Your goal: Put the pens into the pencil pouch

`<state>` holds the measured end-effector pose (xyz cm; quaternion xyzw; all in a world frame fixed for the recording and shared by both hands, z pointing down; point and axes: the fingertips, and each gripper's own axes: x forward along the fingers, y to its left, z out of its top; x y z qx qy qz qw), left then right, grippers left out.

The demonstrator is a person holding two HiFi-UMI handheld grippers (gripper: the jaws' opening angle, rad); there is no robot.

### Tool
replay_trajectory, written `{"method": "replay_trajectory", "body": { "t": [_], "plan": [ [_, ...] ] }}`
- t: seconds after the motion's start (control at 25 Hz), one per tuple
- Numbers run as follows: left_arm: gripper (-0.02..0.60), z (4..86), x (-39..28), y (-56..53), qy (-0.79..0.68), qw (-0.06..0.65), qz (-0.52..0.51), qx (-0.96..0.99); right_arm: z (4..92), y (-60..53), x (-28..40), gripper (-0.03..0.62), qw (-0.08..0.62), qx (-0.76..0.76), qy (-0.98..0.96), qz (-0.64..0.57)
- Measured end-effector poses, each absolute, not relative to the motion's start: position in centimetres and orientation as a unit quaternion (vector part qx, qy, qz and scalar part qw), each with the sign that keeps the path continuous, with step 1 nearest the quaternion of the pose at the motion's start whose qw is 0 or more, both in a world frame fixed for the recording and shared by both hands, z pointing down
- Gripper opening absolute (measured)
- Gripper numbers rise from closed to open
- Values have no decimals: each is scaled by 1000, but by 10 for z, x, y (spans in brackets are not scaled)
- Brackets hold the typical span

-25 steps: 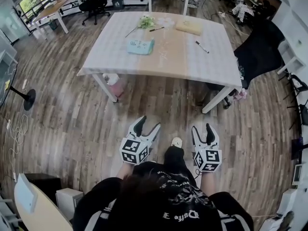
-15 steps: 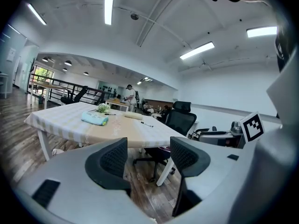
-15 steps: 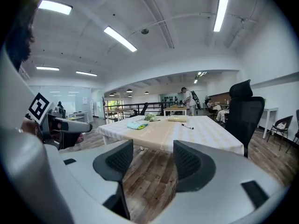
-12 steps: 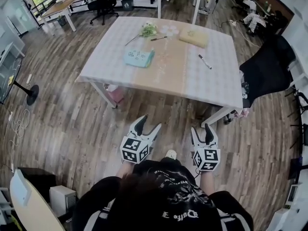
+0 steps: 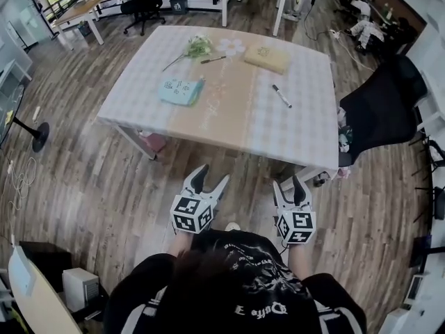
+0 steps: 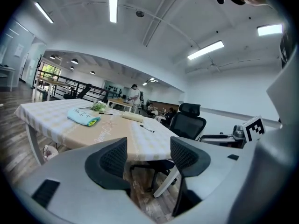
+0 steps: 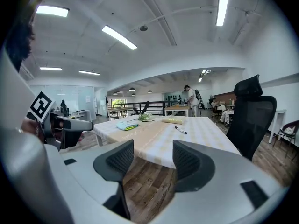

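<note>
— How do the fingers stand?
— Both pairs are apart with nothing between them. Through the gap of the left gripper (image 6: 147, 155) you see only floorboards and the underside of the table. Through the right gripper (image 7: 149, 160) you see bare boards.
— Where are they held?
— Low in front of the person, side by side over the wooden floor (image 5: 104, 179). They are short of the table (image 5: 229, 117) and not touching it.
— And the pens?
— A white pen (image 5: 281, 96) with a dark cap lies alone on the right half of the table. A dark pen (image 5: 213, 60) lies towards the far side, just beside a small bunch of flowers (image 5: 197, 47).
— The pouch?
— A light-blue pouch (image 5: 181, 90) lies flat on the left half, well apart from both pens. A pale yellow pouch (image 5: 266, 58) lies near the far edge, between the two pens. I cannot tell whether either is open.
— Anything else close by?
— A black office chair (image 5: 379, 110) stands at the table's near right corner.
</note>
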<state>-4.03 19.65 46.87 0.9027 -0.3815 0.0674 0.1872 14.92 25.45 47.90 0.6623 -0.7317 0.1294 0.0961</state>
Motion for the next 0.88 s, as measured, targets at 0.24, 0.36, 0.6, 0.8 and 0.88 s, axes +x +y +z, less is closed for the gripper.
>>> {"method": "replay_trajectory", "body": {
  "t": [0.24, 0.36, 0.6, 0.8, 0.88],
  "plan": [
    [291, 474, -13, 179, -373, 193, 77, 904, 487, 237, 172, 250, 98, 663, -729, 140],
    [293, 477, -7, 169, -371, 192, 82, 905, 491, 228, 177, 250, 95, 663, -728, 148],
    [294, 484, 0, 126, -361, 189, 91, 908, 500, 197, 185, 247, 80, 671, -718, 164],
    [295, 488, 8, 72, -343, 177, 102, 917, 501, 154, 195, 247, 77, 692, -699, 163],
    [295, 487, 11, 49, -332, 169, 108, 922, 500, 134, 200, 247, 75, 703, -689, 162]
  ]
}}
